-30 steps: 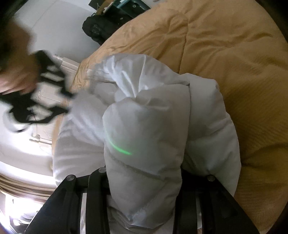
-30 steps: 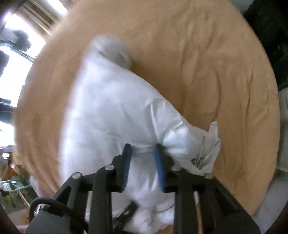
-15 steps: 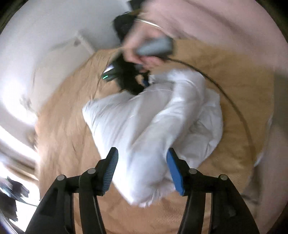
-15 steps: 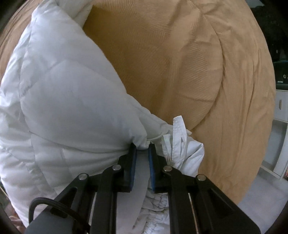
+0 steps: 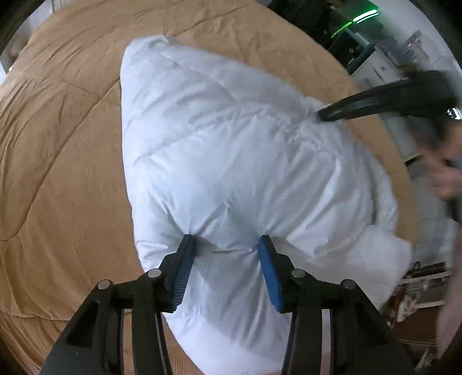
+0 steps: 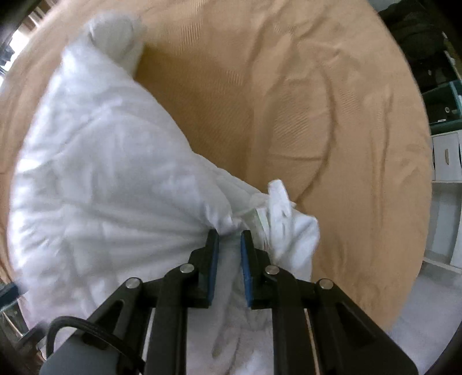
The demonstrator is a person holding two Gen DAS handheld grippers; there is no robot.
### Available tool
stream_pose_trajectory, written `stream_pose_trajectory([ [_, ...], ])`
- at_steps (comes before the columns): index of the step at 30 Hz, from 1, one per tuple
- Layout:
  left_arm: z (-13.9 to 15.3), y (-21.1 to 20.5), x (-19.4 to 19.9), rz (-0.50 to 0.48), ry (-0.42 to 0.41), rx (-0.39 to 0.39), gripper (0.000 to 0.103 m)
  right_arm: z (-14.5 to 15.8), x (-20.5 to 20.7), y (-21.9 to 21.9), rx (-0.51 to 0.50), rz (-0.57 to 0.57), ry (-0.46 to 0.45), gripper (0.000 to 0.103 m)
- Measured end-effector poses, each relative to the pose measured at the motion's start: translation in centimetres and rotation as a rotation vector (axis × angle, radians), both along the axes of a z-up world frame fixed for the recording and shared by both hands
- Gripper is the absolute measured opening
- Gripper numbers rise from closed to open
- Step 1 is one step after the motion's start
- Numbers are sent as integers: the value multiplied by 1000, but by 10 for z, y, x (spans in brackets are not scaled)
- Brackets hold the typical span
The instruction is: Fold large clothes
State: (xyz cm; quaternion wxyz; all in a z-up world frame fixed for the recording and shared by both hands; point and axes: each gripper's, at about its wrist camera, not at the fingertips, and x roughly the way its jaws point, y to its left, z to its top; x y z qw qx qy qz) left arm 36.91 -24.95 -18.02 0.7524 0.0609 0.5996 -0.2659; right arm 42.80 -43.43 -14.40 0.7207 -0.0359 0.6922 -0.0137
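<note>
Bare tan bedspread [image 5: 57, 161] is lying open at the frame's left; the white jacket [image 5: 231, 150] is filling the middle, dark clutter [image 5: 303, 17] crowding the upper right.

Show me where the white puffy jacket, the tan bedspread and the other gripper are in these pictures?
white puffy jacket [image 5: 231, 150]: left wrist view, on its quilted middle.
tan bedspread [image 6: 332, 115]: right wrist view, on a bare wrinkled stretch.
right gripper [image 5: 326, 114]: left wrist view, on its dark fingertips at the jacket's edge.

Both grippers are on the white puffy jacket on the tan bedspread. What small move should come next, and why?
Probably finish closing the left gripper on the white puffy jacket: its jaws have just been closing and dent the padding but still stand wide. The right gripper already pinches a bunched edge, so both could then lift over the tan bedspread.
</note>
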Motion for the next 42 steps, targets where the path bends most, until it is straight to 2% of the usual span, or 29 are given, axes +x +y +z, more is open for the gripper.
stream_pose_trajectory([
  [2,0,-2,2,0,3,-7,46,34,-24,3,7,18,-87,16],
  [5,0,-4,6,2,11,-5,46,89,-90,26,15,71,-224,16],
  [8,-2,-6,4,4,1,11,46,107,-146,45,51,65,-290,16],
  [10,-5,-9,-3,6,-5,24,46,95,-169,59,34,68,-302,16],
  [13,-6,-9,-14,-7,13,7,46,38,-189,62,-21,63,-221,16],
  [14,-7,-11,-13,-16,12,5,46,19,-193,58,-42,47,-219,17],
  [17,-5,-18,-15,-24,-3,33,45,-17,-194,41,0,-25,-212,19],
  [19,4,-18,-14,-20,16,26,45,-22,-191,34,27,-54,-212,20],
  [21,24,-20,-4,-23,25,-29,45,-25,-191,33,26,-56,-219,20],
  [24,55,-41,19,-82,-39,-35,48,-27,-194,34,15,-64,-238,21],
  [26,56,-60,35,-127,-4,-45,48,-26,-197,41,-5,-61,-253,22],
  [29,30,-106,59,-207,73,-8,48,-27,-197,41,-6,-71,-262,22],
  [31,11,-131,66,-252,76,46,51,-27,-197,37,13,-78,-266,22],
  [32,-3,-145,70,-275,72,97,55,-27,-197,33,27,-85,-267,22],
  [34,-20,-161,83,-290,77,139,57,-26,-195,27,49,-100,-272,22],
  [38,-39,-181,108,-263,93,168,60,-31,-191,13,70,-124,-273,22],
  [42,-48,-193,126,-241,59,205,60,-36,-187,8,66,-138,-275,22],
])
